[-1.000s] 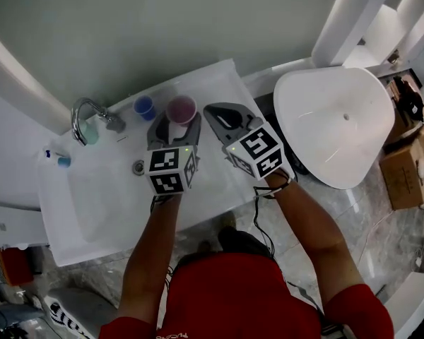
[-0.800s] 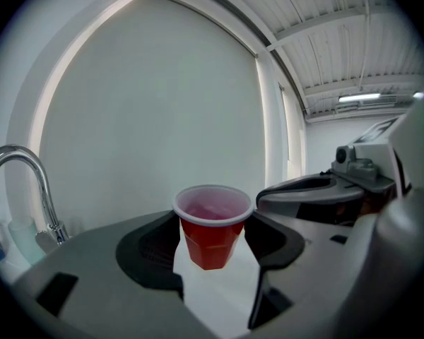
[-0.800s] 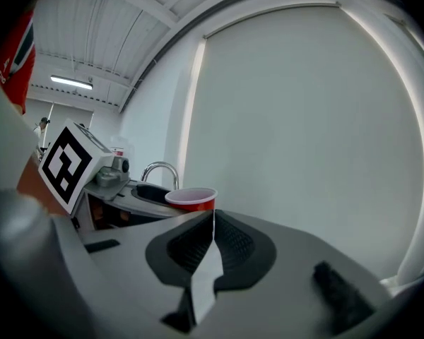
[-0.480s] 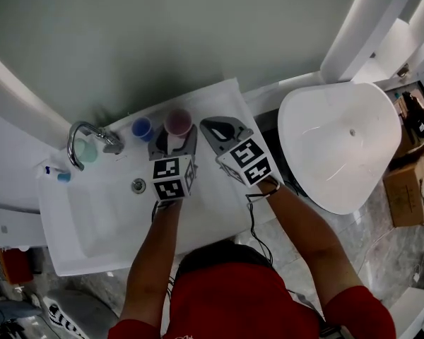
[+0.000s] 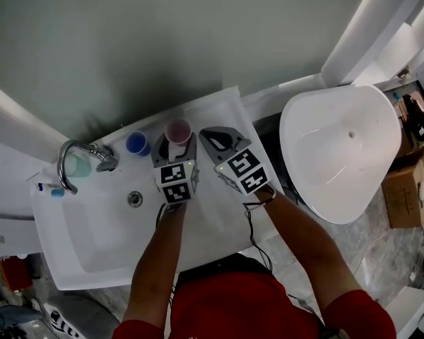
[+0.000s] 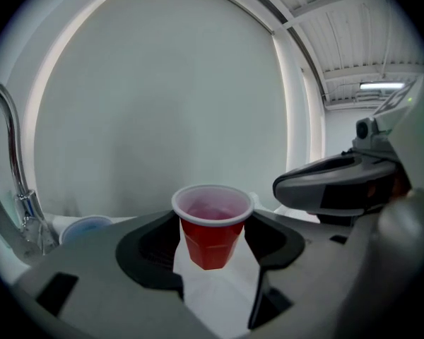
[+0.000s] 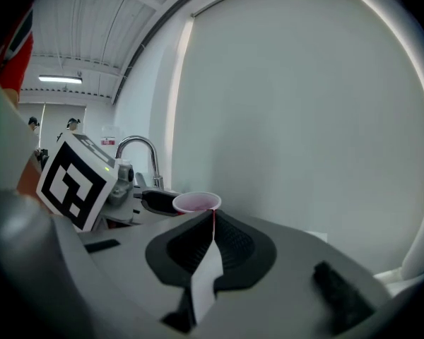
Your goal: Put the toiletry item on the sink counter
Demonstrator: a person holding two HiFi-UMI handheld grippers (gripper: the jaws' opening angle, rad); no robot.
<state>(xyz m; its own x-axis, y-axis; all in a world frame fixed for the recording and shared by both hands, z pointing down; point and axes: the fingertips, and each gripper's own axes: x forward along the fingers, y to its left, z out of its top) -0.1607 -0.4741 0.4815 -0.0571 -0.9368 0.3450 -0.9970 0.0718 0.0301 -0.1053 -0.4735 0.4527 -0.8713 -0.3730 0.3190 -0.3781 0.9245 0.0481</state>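
Observation:
A red cup [image 5: 178,131] with a white rim stands near the back of the white sink counter [image 5: 219,203], beside a blue cup [image 5: 136,143]. My left gripper [image 5: 174,145] is shut on it, a dark pad against each side. In the left gripper view the red cup [image 6: 212,226] fills the gap between the jaws of that gripper [image 6: 212,240]. Whether its base rests on the counter I cannot tell. Just right of the cup, my right gripper [image 5: 213,136] is shut and holds nothing. In the right gripper view the right gripper [image 7: 212,216] shows only a thin slit.
A chrome faucet [image 5: 81,154] arches over the basin [image 5: 92,232], with a pale green cup [image 5: 75,167] behind it and a small blue-capped item [image 5: 51,190] at the far left. A large white bowl-shaped fixture [image 5: 343,129] and cardboard boxes [image 5: 410,171] lie to the right.
The head view has shifted, so the sink and both grippers sit lower in the picture. The left gripper stays on the red cup and the right gripper stays beside it.

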